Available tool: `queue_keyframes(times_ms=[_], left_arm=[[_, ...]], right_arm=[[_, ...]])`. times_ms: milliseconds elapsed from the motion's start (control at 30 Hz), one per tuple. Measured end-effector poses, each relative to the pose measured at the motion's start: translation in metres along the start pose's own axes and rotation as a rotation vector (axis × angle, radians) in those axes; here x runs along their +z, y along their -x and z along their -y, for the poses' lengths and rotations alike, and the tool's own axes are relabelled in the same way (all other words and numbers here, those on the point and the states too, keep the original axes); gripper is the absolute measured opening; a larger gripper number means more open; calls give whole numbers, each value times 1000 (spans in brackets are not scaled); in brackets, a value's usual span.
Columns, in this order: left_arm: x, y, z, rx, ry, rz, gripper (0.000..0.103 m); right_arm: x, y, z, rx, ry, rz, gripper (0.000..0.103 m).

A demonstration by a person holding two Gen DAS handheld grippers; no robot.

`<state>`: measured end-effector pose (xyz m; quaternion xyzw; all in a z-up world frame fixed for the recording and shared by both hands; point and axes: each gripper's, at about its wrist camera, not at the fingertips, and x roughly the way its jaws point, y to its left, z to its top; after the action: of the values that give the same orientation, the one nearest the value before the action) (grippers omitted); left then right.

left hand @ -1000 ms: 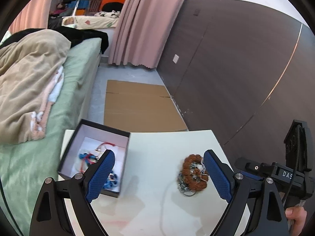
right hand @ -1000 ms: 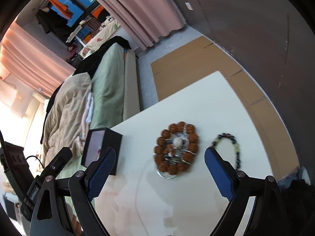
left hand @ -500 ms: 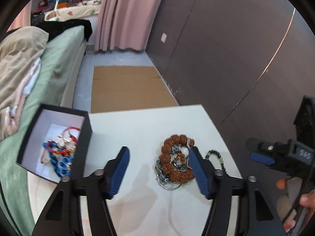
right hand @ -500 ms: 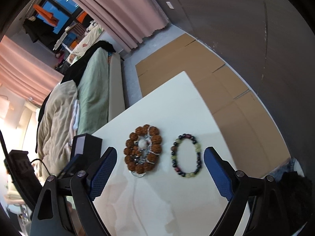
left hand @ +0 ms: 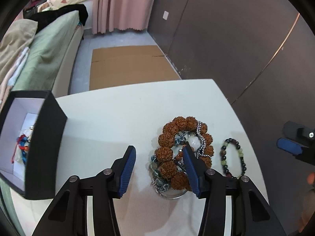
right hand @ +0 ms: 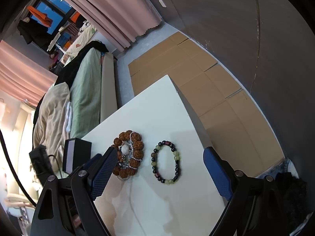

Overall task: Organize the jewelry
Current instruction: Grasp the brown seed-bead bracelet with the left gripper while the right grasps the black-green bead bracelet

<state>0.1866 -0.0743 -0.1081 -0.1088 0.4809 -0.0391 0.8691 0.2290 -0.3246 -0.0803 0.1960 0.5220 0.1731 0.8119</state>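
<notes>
A pile of jewelry lies on the white table (left hand: pixel 110 118): a big brown seed-bead bracelet (left hand: pixel 167 151) tangled with a silver chain (left hand: pixel 200 137) and grey beads. It also shows in the right wrist view (right hand: pixel 135 153). A dark and green bead bracelet (left hand: pixel 234 157) (right hand: pixel 167 163) lies apart to its right. My left gripper (left hand: pixel 159 167) is open, low over the pile's left side, its right finger over the pile's middle. My right gripper (right hand: pixel 157 169) is open wide above the bead bracelet.
A black box with a white inside (left hand: pixel 39 137) stands at the table's left and holds red and blue jewelry (left hand: pixel 21 147). It shows in the right wrist view (right hand: pixel 76 153). Flat cardboard (left hand: pixel 128 66) lies on the floor beyond. A bed (left hand: pixel 45 53) is at left, a dark wall at right.
My left gripper has moved right and down onto the brown bracelet pile, and its jaws have narrowed. My right gripper has shifted right, over the bead bracelet.
</notes>
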Motion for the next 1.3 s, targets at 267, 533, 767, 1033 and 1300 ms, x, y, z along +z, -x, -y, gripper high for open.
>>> queue_keyframes(times_ms=[267,533,767,1033,1300], left_arm=[[0,-14,-1,-32,19,-11,22],[3,13,4,-74,8,47,19],[2,35,-3,-132,41,72,19],[-1,63,-12,-194,76,106,19],[-3,92,-31,-106,70,170,19]], right_arm=[[-4,-15,2,-57,34,-47,83],[-14,-45,6,-144,76,-146,59],[-18,-52,-11,-227,156,-122,51],[-27,-58,-32,-348,262,-88,46],[-34,-52,-37,-386,308,-80,10]])
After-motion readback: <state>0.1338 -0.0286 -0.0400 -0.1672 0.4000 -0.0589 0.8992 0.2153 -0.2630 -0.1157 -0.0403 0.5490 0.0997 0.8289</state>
